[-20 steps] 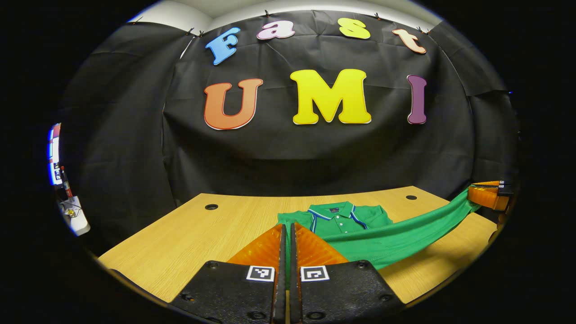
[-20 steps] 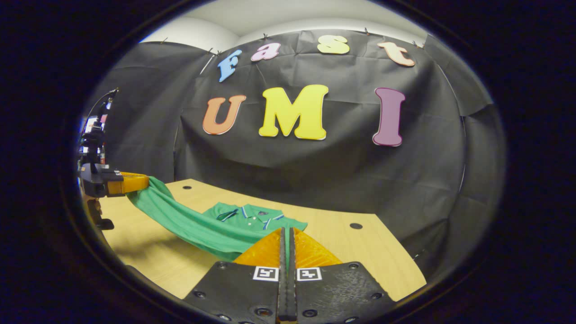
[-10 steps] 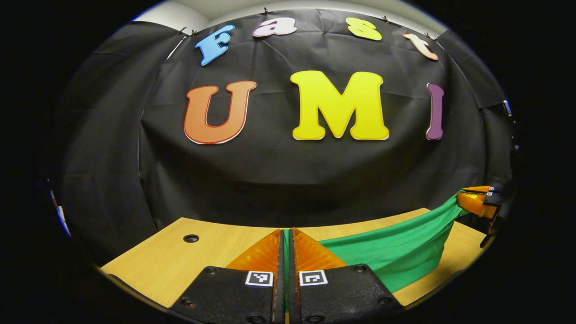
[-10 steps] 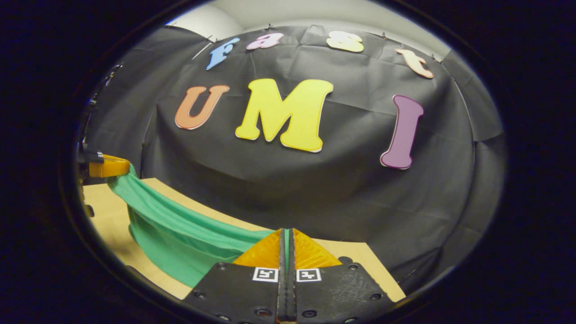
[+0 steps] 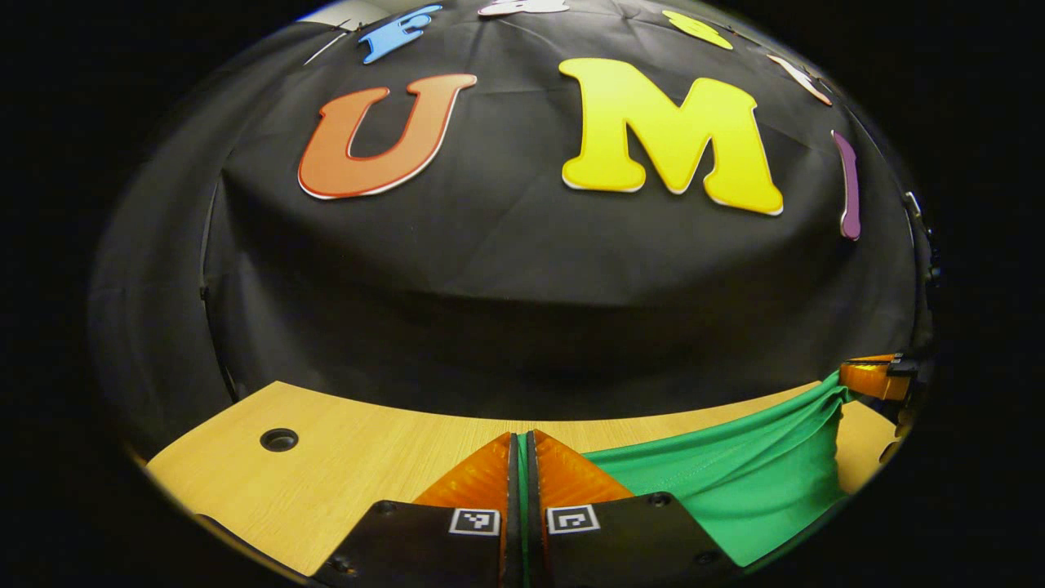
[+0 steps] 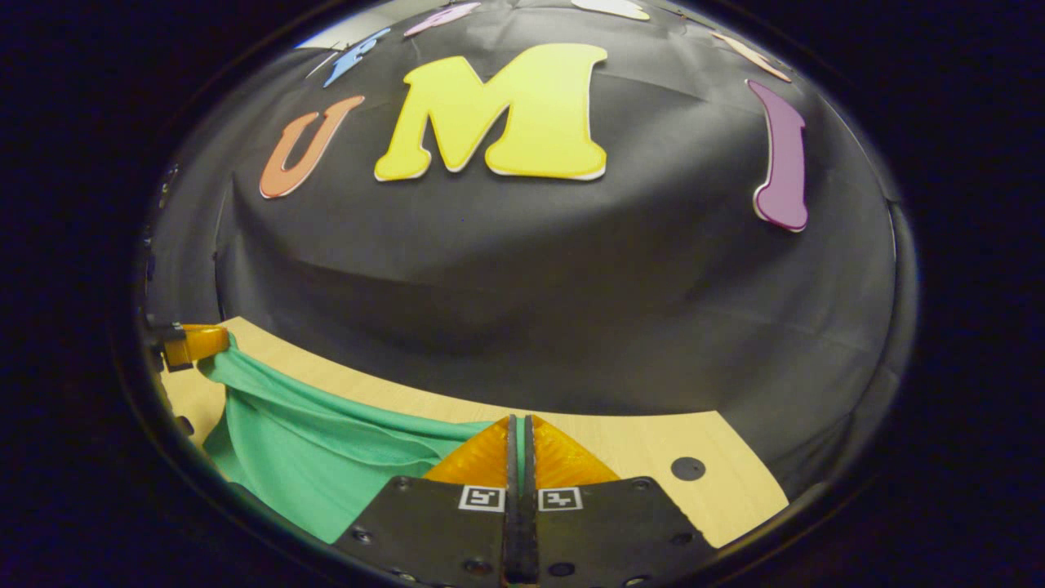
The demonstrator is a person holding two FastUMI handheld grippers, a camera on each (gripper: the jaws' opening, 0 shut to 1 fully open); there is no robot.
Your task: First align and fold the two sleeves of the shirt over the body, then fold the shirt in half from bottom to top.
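The green shirt hangs stretched between my two grippers above the wooden table. In the left gripper view my left gripper is shut on one corner of its hem, and the cloth runs right to the right gripper, shut on the other corner. In the right gripper view my right gripper pinches the green shirt, which sags leftward to the left gripper. The collar and sleeves are hidden beneath the lifted cloth.
The black booth wall rises close behind the table's far edge. A round cable hole sits at the table's far left and another cable hole at its far right.
Both grippers have carried the hem forward toward the wall, which now looms closer. The collar and shirt body, seen one second ago, have passed out of view under the lifted cloth.
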